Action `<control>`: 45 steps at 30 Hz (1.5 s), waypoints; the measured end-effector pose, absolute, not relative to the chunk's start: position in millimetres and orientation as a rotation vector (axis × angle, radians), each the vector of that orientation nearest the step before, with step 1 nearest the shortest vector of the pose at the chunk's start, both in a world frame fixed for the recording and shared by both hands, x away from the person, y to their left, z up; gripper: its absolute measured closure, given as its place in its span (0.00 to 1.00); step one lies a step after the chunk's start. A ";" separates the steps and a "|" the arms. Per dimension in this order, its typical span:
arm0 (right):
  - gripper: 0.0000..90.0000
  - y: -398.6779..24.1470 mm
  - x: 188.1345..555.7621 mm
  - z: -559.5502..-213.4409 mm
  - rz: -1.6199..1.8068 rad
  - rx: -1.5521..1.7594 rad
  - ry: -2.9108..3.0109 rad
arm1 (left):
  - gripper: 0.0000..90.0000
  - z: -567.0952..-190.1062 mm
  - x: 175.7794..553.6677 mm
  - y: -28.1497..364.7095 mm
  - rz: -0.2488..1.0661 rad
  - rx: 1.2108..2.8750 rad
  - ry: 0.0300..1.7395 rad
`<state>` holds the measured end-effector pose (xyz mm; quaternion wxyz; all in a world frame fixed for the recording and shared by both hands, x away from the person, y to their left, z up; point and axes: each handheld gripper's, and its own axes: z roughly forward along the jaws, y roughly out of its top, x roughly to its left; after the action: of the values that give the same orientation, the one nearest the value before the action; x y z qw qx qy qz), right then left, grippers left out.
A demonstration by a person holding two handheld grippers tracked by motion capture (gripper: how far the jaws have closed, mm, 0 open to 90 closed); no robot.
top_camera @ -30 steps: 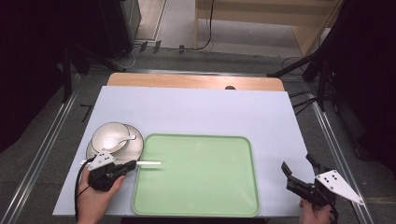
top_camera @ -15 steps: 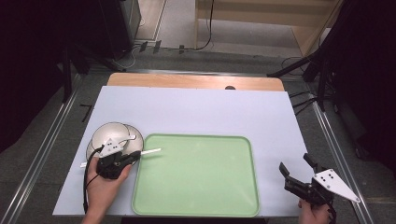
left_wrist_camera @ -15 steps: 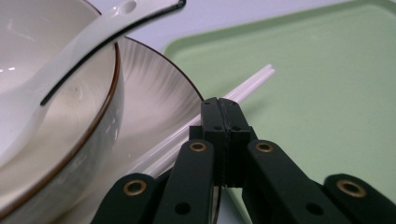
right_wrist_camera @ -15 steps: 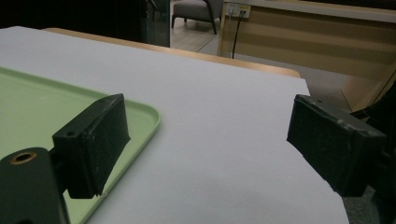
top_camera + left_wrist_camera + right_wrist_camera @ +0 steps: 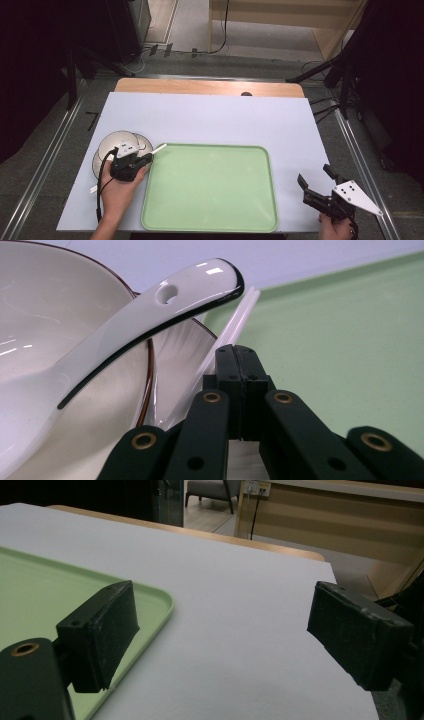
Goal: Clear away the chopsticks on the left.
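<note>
My left gripper (image 5: 143, 159) (image 5: 235, 354) is shut on a pair of white chopsticks (image 5: 159, 149) (image 5: 239, 315) at the left edge of the green tray (image 5: 210, 200). The sticks slant from the table near my wrist up to the tray's far left corner. Just left of the jaws sit two overlapping white bowls (image 5: 116, 142) (image 5: 60, 295) with brown rims. A white spoon (image 5: 150, 320) rests in the nearer one, its handle pointing over the rim. My right gripper (image 5: 315, 175) (image 5: 225, 605) stands open near the table's front right corner, nothing between its pads.
The tray's corner (image 5: 150, 600) lies left of the right gripper. The pale table sheet (image 5: 215, 117) stretches bare behind the tray, with a wooden strip (image 5: 210, 87) along the far edge. Metal rails (image 5: 50, 165) run down both sides of the table.
The left gripper has carried the chopsticks away from the person, up beside the bowls, and the sticks now slant more steeply. The right gripper has stayed put.
</note>
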<state>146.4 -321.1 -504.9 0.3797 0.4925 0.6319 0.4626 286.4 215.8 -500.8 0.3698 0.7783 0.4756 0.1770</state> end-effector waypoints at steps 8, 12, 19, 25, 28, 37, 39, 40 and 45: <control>0.14 -318.8 148.5 -506.2 1.184 1.249 1.641 | 0.87 -481.3 264.1 253.2 0.350 1.982 1.130; 0.14 -319.8 148.3 -506.0 1.182 1.247 1.639 | 0.84 -471.0 252.4 283.6 0.329 1.975 1.097; 0.14 -318.7 149.1 -506.8 1.170 1.233 1.667 | 0.87 -470.5 248.6 305.2 0.317 2.027 1.085; 0.14 -316.4 148.2 -505.1 1.165 1.219 1.665 | 0.86 -477.6 250.1 303.0 0.365 2.132 1.099; 0.14 -317.3 148.8 -505.9 1.165 1.225 1.664 | 0.85 -479.0 250.6 303.1 0.355 2.139 1.101; 0.14 -319.3 147.8 -505.7 1.168 1.226 1.658 | 0.86 -485.4 251.8 297.1 0.333 2.195 1.095; 0.14 -319.4 147.9 -505.9 1.168 1.232 1.656 | 0.86 -487.7 252.9 293.7 0.328 2.204 1.094; 0.14 -319.4 147.9 -505.9 1.168 1.232 1.656 | 0.86 -489.0 253.8 292.0 0.326 2.212 1.092; 0.14 -317.6 149.1 -506.8 1.172 1.233 1.665 | 0.90 -495.1 257.4 285.3 0.307 2.242 1.061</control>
<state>149.1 -317.6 -506.8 0.3716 0.4809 0.6495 0.4570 257.4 285.3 -495.1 0.3157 0.8512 0.4028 0.1166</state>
